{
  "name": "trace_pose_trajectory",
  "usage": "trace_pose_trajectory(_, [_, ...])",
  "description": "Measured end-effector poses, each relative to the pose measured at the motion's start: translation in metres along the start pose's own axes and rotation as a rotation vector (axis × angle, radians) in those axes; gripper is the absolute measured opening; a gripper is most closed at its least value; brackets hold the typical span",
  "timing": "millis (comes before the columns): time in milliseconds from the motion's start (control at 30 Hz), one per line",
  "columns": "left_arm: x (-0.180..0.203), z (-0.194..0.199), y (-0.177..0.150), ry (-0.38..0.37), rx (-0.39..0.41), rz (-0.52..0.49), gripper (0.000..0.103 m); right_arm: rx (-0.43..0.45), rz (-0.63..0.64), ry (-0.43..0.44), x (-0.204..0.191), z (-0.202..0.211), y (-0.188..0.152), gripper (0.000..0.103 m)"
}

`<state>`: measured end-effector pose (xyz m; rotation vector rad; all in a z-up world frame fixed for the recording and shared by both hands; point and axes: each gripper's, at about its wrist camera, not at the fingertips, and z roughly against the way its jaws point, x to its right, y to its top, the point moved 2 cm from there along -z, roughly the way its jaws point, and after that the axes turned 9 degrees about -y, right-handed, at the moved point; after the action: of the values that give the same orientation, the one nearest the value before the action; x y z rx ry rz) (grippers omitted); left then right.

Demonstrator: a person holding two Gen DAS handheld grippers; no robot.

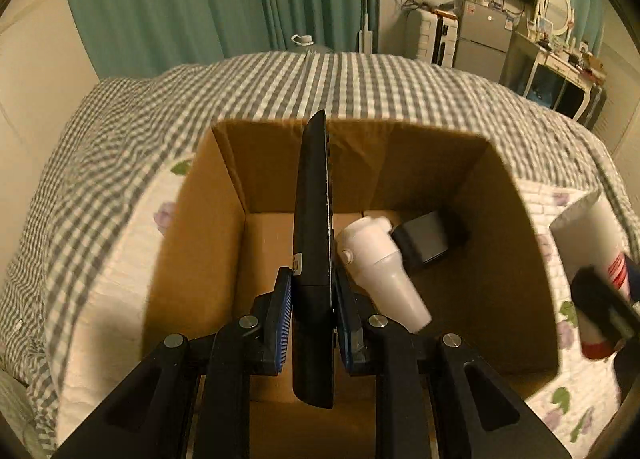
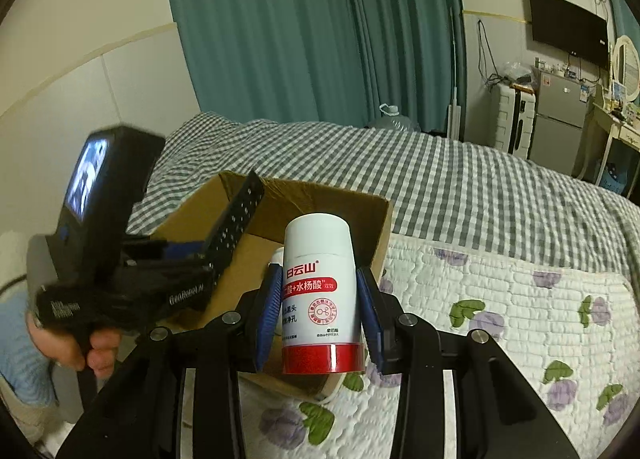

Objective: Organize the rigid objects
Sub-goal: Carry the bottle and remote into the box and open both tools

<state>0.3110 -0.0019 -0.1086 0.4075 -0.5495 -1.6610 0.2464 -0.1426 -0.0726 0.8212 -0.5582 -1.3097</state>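
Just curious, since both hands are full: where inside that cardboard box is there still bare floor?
The cardboard box has bare floor on its left half, beside the left wall. The right half is crowded: a white handheld device and a black boxy item lie there.

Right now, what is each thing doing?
Remote control: gripped by left gripper, above the box.
Cardboard box: open, on the bed.
White bottle: upright, gripped by right gripper.
White device: lying inside the box.
Black block: lying inside the box.
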Motion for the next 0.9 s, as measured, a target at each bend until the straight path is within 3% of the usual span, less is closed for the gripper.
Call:
trace_pose_trajectory(167, [0.002,0.007,-0.004,0.032,0.052,-0.028,0.024,-0.002,-0.009,0.009,-0.001,-0.010,0.002,0.036])
trace_pose_trajectory(200, [0.003,0.011,-0.002,0.035,0.064,-0.029,0.032,-0.002,-0.007,0.009,-0.001,-0.010,0.003,0.036])
trace_pose_trajectory(233, [0.002,0.017,0.000,0.034,0.080,-0.026,0.052,0.002,-0.005,0.010,-0.003,-0.009,0.006,0.036])
trace_pose_trajectory(300, [0.004,0.034,0.001,0.041,0.133,-0.015,0.061,0.017,-0.001,0.013,-0.004,-0.005,0.011,0.036])
trace_pose_trajectory(567, [-0.012,0.088,-0.025,0.065,0.254,0.007,0.065,0.012,-0.020,0.037,-0.025,-0.013,0.023,0.036])
trace_pose_trajectory(900, [-0.018,0.092,-0.043,0.074,0.306,-0.018,0.066,-0.051,-0.012,-0.076,-0.043,-0.050,0.005,0.039])
